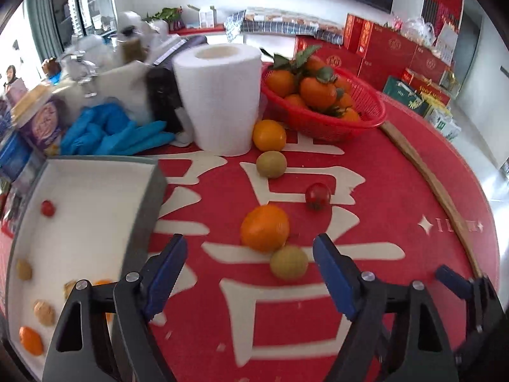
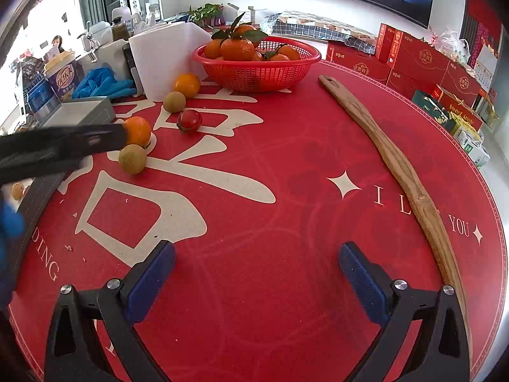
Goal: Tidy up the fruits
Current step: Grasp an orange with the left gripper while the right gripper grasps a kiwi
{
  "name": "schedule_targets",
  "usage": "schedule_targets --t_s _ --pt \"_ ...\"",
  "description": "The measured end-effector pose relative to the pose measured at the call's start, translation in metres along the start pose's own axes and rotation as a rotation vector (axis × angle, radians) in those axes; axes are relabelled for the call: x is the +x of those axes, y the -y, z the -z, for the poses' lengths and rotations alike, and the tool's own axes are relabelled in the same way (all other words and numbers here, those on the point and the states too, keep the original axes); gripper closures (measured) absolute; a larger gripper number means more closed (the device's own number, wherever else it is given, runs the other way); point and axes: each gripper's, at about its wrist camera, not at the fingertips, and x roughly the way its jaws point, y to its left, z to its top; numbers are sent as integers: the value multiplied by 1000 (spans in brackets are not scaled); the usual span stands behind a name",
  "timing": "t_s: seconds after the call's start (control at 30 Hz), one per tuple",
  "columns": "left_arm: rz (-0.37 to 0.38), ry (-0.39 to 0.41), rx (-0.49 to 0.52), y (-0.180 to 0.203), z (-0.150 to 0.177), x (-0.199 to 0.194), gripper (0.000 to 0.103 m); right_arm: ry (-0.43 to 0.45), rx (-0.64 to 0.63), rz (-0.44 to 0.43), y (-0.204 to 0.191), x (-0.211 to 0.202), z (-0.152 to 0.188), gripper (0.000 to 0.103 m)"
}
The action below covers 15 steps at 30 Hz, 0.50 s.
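Note:
My left gripper point(image 1: 251, 248) stands open just above the red mat. An orange point(image 1: 265, 227) and a yellow-green round fruit point(image 1: 289, 262) lie just beyond its fingertips, with the pads touching neither. Farther on lie a cherry tomato point(image 1: 317, 194), a second greenish fruit point(image 1: 271, 164) and another orange point(image 1: 269, 135). To the left, a grey-walled white box point(image 1: 152, 191) holds a small tomato point(image 1: 47, 207) and several small fruits. A red basket point(image 1: 366, 117) of leafy tangerines sits at the back. My right gripper point(image 2: 257, 250) is open over bare mat with nothing between its pads.
A white paper roll point(image 1: 219, 95) stands behind the loose fruit, with blue gloves point(image 1: 111, 130) and clutter to its left. A long wooden stick point(image 2: 397, 162) lies along the mat's right side. Red gift boxes point(image 2: 423, 60) are stacked beyond the table.

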Motion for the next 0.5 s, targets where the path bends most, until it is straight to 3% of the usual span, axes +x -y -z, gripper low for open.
schedule_targets --t_s 0.1,0.17,0.2,0.23,0.27,0.5 --pt "3 -35 4 4 -4 13 23 0 0 0 0 0 0 0" --pt "13 -62 -3 4 -5 21 43 0 0 0 0 0 0 0" --pt "22 -73 -10 3 -5 23 46 0 0 1 0 0 0 0" --pt "16 -58 -4 3 -4 21 60 0 0 1 0 0 0 0" --pt "22 -58 0 3 -4 19 64 0 0 1 0 0 0 0" --pt "43 18 -66 -22 6 -13 64 1 1 1 0 0 0 0"
